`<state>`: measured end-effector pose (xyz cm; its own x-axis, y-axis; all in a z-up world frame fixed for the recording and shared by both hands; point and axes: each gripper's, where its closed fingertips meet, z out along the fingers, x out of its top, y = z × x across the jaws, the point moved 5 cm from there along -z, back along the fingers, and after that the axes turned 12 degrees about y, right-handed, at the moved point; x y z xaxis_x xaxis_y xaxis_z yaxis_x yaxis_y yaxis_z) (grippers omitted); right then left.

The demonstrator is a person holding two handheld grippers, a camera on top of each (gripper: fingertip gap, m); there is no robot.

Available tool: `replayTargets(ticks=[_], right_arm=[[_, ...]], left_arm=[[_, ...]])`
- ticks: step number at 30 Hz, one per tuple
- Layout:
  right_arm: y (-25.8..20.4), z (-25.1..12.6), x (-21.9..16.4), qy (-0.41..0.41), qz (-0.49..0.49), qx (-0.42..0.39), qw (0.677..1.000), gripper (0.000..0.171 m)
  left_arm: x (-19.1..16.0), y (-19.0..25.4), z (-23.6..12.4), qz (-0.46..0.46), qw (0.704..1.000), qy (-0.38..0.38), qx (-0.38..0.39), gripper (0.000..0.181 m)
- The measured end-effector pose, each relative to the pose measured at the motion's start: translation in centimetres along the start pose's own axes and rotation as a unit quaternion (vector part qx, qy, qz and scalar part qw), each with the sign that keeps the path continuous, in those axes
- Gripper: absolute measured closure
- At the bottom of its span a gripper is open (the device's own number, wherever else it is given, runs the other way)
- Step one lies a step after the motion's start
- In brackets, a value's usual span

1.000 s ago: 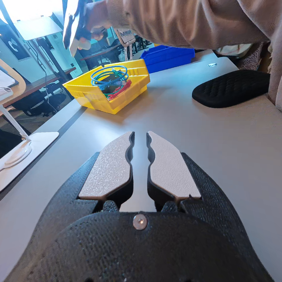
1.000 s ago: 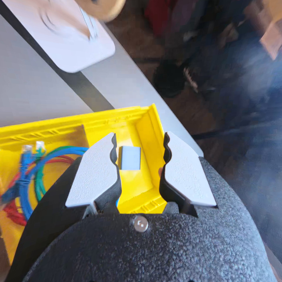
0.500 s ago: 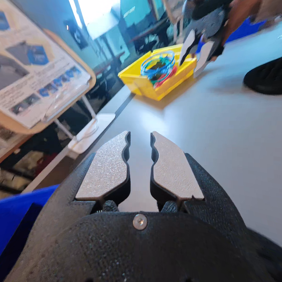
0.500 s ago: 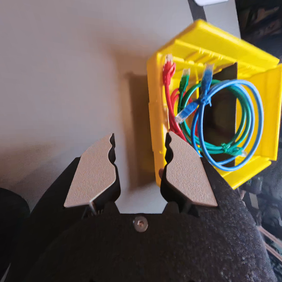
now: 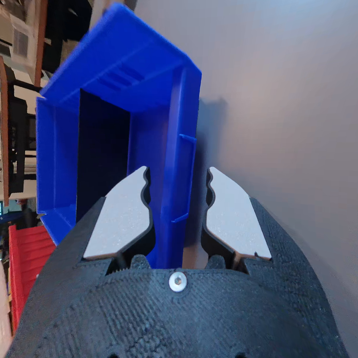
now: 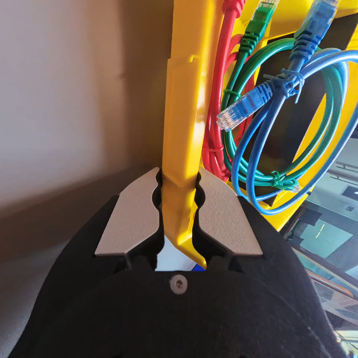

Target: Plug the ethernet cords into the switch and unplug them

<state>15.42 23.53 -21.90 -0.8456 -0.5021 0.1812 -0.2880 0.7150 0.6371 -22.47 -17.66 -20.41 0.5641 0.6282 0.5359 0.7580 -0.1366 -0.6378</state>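
Note:
In the right wrist view my right gripper [image 6: 179, 169] is shut on the side wall of the yellow bin [image 6: 184, 116]; both pads press on it. Inside the bin lie coiled ethernet cords: a red one [image 6: 215, 135], a green one [image 6: 251, 38] and a blue one [image 6: 249, 100], over a dark flat thing [image 6: 290, 126]. In the left wrist view my left gripper [image 5: 178, 169] is open and straddles the side wall [image 5: 176, 155] of a blue bin [image 5: 120, 58], with a gap between each pad and the wall. The blue bin's inside looks dark and bare.
Both bins stand on a grey table, which shows in the left wrist view [image 5: 280, 96] and in the right wrist view [image 6: 77, 96]. A red bin [image 5: 27, 251] sits beside the blue one. The table's edge and the floor lie just past the yellow bin [image 6: 329, 232]. Left tips to right tips: about 55 cm.
My right gripper moved onto the yellow bin's wall and closed on it. My left gripper swung from the open table to the blue bin and opened wider around its wall.

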Motion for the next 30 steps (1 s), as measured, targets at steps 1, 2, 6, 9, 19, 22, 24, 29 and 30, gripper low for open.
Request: replayTargets(ticks=[1,2,6,9,19,22,24,29,30], right_arm=[[-0.3,-0.3,0.0,0.005,-0.009,-0.001,1.000,0.140],[-0.8,-0.7,0.0,0.012,-0.018,0.000,1.000,0.140],[-4.5,-3.7,0.4,0.052,-0.054,0.005,0.997,0.140],[-7.7,-6.2,1.0,0.075,-0.097,-0.010,0.992,0.140],[-11.6,-14.4,3.1,0.260,0.063,-0.062,0.962,0.136],[-10.4,-16.9,1.3,0.307,0.170,-0.094,0.932,0.136],[-9.7,-17.2,-0.8,0.312,0.233,-0.117,0.914,0.136],[-9.6,-15.1,-4.0,0.311,0.360,-0.098,0.874,0.127],[-9.5,-14.5,-4.2,0.310,0.372,-0.097,0.869,0.125]], left_arm=[[-0.5,0.0,0.5,0.009,1.000,-0.017,-0.002,0.126],[-1.0,0.0,0.9,0.015,0.999,-0.032,-0.004,0.127],[-1.9,-0.1,2.3,0.047,0.998,-0.047,0.015,0.148],[-1.1,0.4,2.4,0.067,0.997,-0.040,0.022,0.150],[9.1,8.3,3.2,0.163,0.980,0.092,-0.063,0.150],[12.9,10.2,4.6,0.192,0.969,0.127,-0.089,0.150],[15.0,11.0,5.8,0.199,0.964,0.148,-0.099,0.149],[18.1,10.2,7.7,0.099,0.984,0.142,-0.039,0.125],[19.3,10.5,6.7,0.080,0.981,0.175,-0.041,0.128]])
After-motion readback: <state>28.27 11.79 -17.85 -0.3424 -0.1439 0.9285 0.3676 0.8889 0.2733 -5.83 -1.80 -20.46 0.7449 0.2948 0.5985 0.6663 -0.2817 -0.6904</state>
